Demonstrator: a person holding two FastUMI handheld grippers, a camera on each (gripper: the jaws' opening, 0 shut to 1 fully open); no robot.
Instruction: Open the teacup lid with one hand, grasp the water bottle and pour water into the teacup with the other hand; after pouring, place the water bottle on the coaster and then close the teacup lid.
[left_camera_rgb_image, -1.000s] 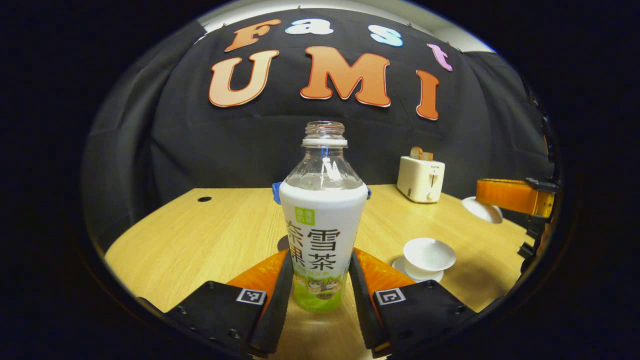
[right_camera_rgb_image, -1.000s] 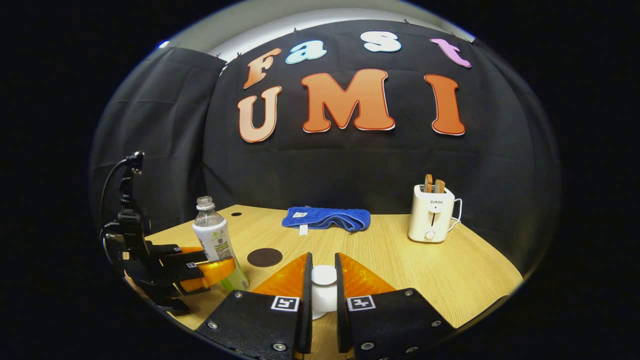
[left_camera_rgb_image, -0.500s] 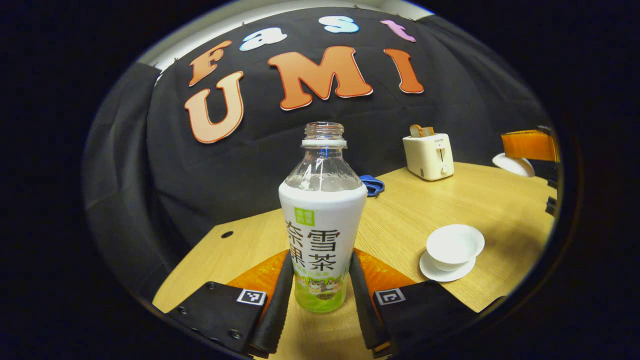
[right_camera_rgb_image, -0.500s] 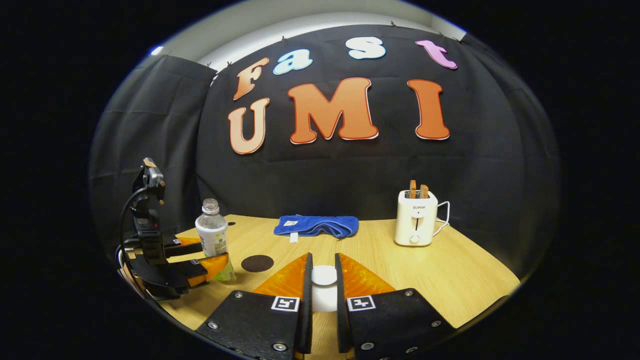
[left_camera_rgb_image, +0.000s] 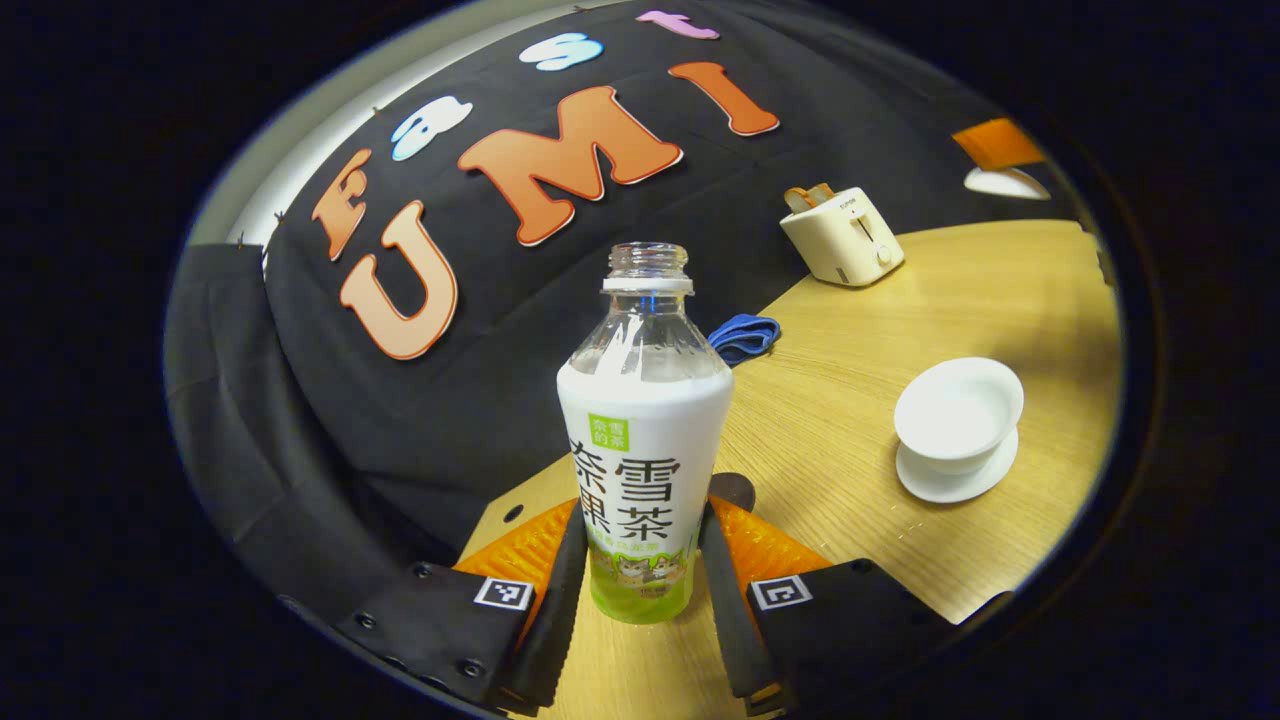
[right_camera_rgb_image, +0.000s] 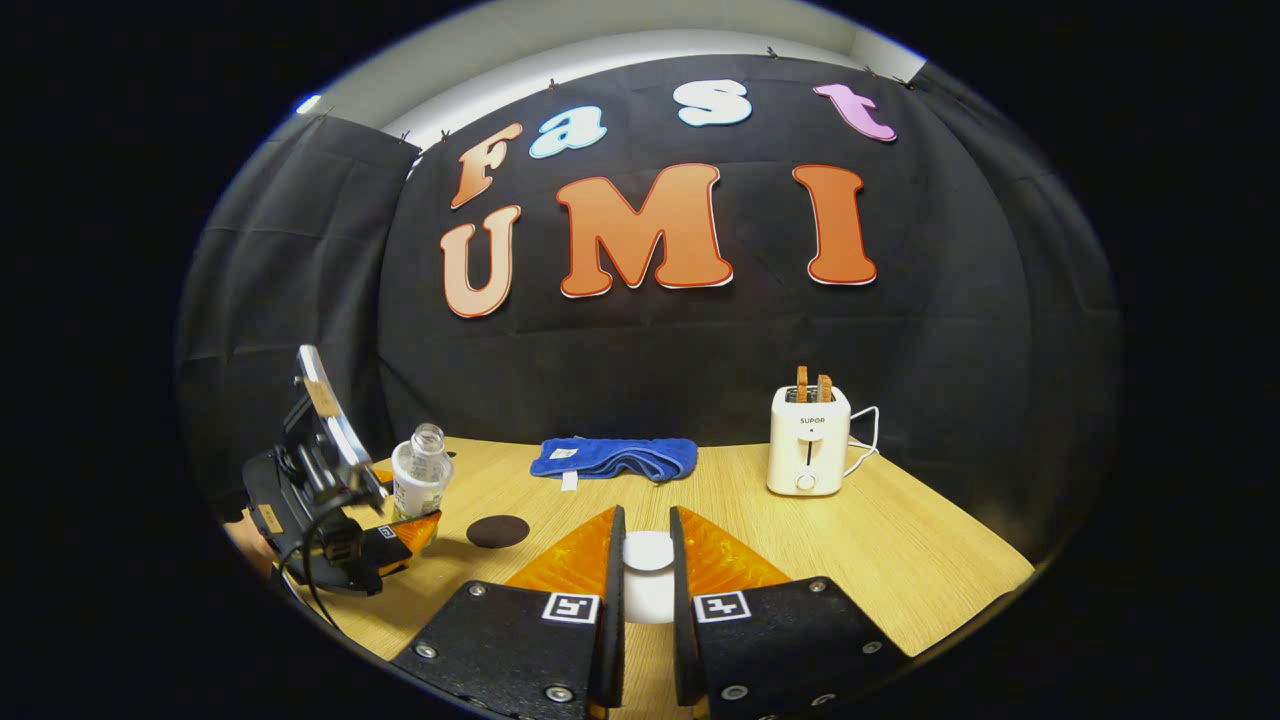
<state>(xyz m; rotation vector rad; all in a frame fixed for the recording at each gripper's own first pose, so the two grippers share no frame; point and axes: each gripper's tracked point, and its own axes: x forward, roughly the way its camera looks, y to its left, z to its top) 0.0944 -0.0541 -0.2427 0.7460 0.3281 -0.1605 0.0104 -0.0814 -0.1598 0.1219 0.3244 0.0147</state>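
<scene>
Gripping the water bottle (left_camera_rgb_image: 645, 440) low on its body, my left gripper (left_camera_rgb_image: 640, 600) has both fingers pressed against the sides of its white and green label; the bottle is uncapped, clear at the shoulder and neck, and its mouth is open. In the left gripper view the table (left_camera_rgb_image: 860, 400) slants steeply behind the bottle, and in the right gripper view the bottle (right_camera_rgb_image: 420, 478) leans toward the teacup side, so my left gripper is tilted with it. The teacup (left_camera_rgb_image: 958, 412), white and uncovered, sits on its white saucer (left_camera_rgb_image: 945, 482) to the right of the bottle. A dark round coaster (right_camera_rgb_image: 497, 530) lies on the table just right of the bottle, partly hidden behind it in the left gripper view. My right gripper (right_camera_rgb_image: 647, 590) is closed on the white teacup lid (right_camera_rgb_image: 648, 552), both fingers against its knob, held level above the table, well to the right of the bottle.
</scene>
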